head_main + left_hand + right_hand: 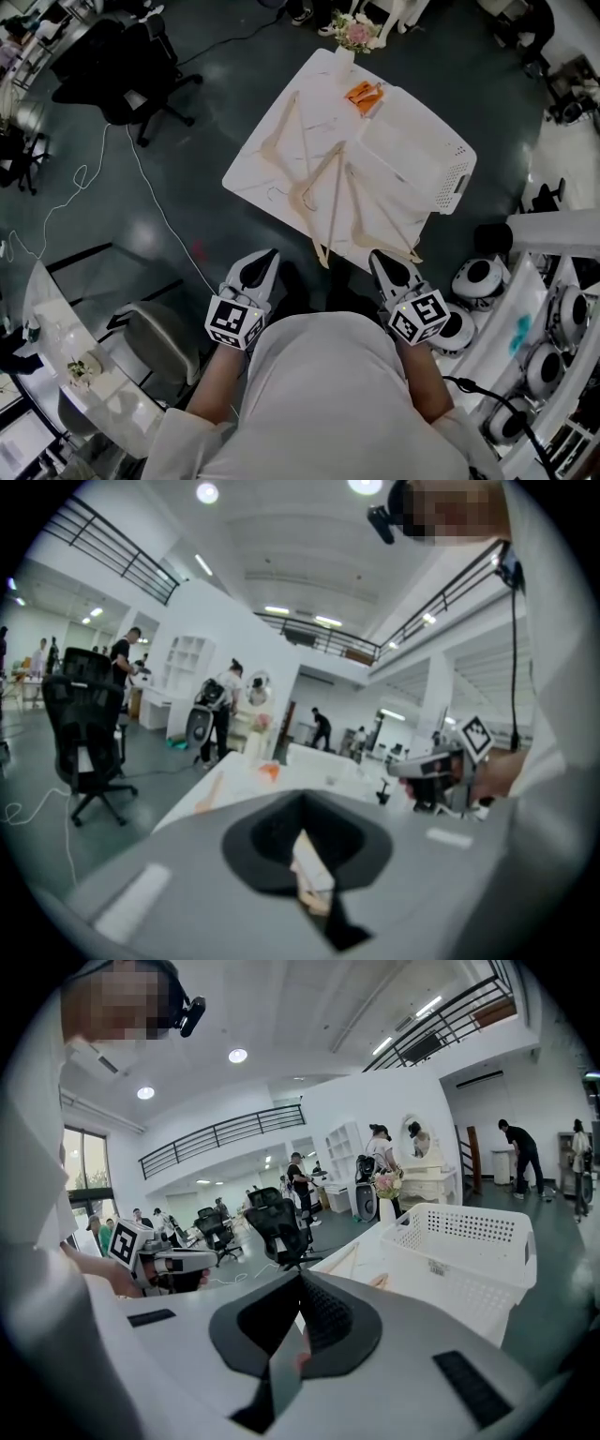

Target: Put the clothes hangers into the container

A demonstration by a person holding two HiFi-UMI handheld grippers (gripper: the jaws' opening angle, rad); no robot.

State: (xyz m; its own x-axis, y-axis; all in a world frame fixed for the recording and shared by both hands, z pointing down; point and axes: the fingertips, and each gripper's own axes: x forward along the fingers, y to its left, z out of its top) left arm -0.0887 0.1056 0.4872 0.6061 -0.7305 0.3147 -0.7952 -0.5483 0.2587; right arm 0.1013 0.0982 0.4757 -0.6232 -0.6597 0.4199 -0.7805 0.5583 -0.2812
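Several wooden clothes hangers lie on the white table [248, 173]: one at the left [286, 131], one in the middle [323, 192], one at the right [375, 220] beside the white perforated basket [450, 159]. My left gripper [272, 255] and right gripper [375, 255] hang short of the table's near edge, both shut and empty. In the right gripper view the basket [469, 1241] stands ahead on the right, with a hanger [342, 1260] beside it. The left gripper view shows the table [244, 780] ahead, past the shut jaws.
An orange object [364, 94] lies at the table's far end near a flower vase [354, 36]. A black office chair [122, 75] and a white cable [141, 178] are on the floor at the left. White shelves with round devices [478, 277] stand close on the right.
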